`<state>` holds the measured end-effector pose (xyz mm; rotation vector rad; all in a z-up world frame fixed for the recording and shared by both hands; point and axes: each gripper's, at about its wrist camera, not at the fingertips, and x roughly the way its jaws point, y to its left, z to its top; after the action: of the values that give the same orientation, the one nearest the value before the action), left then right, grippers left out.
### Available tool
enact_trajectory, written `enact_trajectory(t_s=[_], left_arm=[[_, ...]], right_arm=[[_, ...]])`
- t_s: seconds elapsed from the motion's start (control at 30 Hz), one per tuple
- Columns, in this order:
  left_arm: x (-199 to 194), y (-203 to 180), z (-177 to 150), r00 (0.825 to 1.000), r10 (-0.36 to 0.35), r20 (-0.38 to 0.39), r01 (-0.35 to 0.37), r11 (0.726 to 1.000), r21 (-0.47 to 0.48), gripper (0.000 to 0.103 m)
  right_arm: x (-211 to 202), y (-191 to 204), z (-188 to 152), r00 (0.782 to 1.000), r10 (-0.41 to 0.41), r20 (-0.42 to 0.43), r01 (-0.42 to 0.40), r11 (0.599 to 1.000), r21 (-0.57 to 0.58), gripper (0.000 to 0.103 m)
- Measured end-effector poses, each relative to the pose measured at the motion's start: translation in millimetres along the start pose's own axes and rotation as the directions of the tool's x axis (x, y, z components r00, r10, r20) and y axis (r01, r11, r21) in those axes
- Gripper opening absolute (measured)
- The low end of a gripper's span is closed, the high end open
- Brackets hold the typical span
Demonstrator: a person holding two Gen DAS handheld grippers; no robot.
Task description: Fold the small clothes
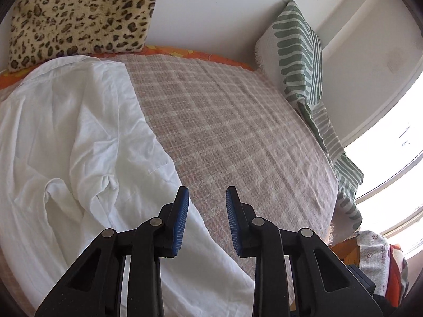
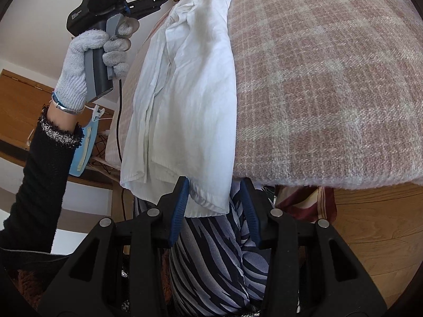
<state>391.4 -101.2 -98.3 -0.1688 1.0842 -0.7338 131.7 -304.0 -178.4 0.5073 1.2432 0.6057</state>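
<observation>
In the left wrist view, a leopard-print cushion (image 1: 79, 15) is seen at the upper left of the frame, and below it the white shirt (image 1: 79, 137) is spread down the left half over a pink plaid blanket (image 1: 224, 121) covering the bed. The left gripper (image 1: 207, 206) is held at the bottom centre with its jaws apart and nothing between them; the shirt's edge is found just left of the left blue pad, so the cloth lies to the left of and beneath the jaws, while bare blanket lies ahead. A green striped cushion (image 1: 298, 52) is propped at the upper right, well clear of the shirt. In the right wrist view, a gloved hand (image 2: 87, 60) gripping the other gripper's handle is seen at the upper left, near the shirt's far end. The shirt (image 2: 190, 92) is laid with its long axis running from the top of the frame down to the bottom centre, its hem hanging over the bed's edge. The right gripper (image 2: 214, 200) is placed at that hem: the jaws are apart and straddle the hem corner, though no pinch on it can be made out (the cloth may only be passing in front). The right hand is therefore judged nearer the hem. Zebra-striped fabric (image 2: 211, 259) lies directly behind the jaws and could be caught by mistake.
</observation>
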Motion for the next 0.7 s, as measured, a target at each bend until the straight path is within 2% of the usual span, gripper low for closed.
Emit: enact_trajectory(t_s=[0.07, 0.1, 0.13, 0.17, 0.23, 0.33, 0.43, 0.47, 0.57, 0.63, 0.7], left_arm=[[9, 1, 3, 1.0, 0.006, -0.017, -0.006, 1.0, 0.004, 0.025], [13, 2, 4, 1.0, 0.011, -0.026, -0.011, 1.0, 0.007, 0.025], [17, 2, 5, 0.999, 0.023, -0.035, -0.022, 1.0, 0.014, 0.025], [21, 2, 6, 0.998, 0.036, -0.043, -0.035, 0.999, 0.024, 0.025], [28, 5, 9, 0.997, 0.064, -0.053, -0.062, 0.998, 0.029, 0.025], [41, 16, 10, 0.992, 0.102, -0.075, -0.101, 0.995, 0.006, 0.025], [55, 24, 3, 0.986, 0.13, -0.101, -0.129, 0.992, 0.009, 0.025], [54, 24, 1, 0.989, 0.13, -0.07, -0.129, 0.991, 0.023, 0.025], [53, 25, -1, 0.991, 0.127, -0.049, -0.126, 0.992, 0.03, 0.025], [48, 21, -1, 0.989, 0.141, -0.054, -0.139, 0.99, 0.037, 0.025], [37, 8, -6, 0.988, 0.15, -0.035, -0.147, 0.985, 0.085, 0.025]], right_arm=[[7, -2, 0, 1.0, 0.02, -0.012, -0.02, 1.0, 0.017, 0.042], [9, -2, 0, 0.999, 0.033, -0.011, -0.032, 0.999, 0.023, 0.039], [10, 0, -1, 0.999, 0.036, -0.008, -0.035, 0.999, 0.018, 0.021], [10, 5, -2, 1.0, 0.023, -0.005, -0.023, 1.0, 0.002, 0.011], [7, 16, -4, 1.0, -0.005, 0.017, 0.006, 0.999, -0.039, 0.007], [-10, 40, -8, 0.997, -0.032, 0.068, 0.039, 0.995, -0.095, 0.005], [-27, 62, -16, 0.992, -0.021, 0.126, 0.039, 0.988, -0.147, 0.004], [-27, 66, -20, 0.992, -0.022, 0.128, 0.043, 0.985, -0.165, 0.003], [-7, 57, -29, 0.992, -0.105, 0.073, 0.116, 0.98, -0.164, 0.003], [-3, 37, -28, 0.994, -0.108, 0.03, 0.111, 0.988, -0.105, 0.003], [-6, 34, -28, 0.995, -0.094, 0.022, 0.096, 0.99, -0.107, 0.003]])
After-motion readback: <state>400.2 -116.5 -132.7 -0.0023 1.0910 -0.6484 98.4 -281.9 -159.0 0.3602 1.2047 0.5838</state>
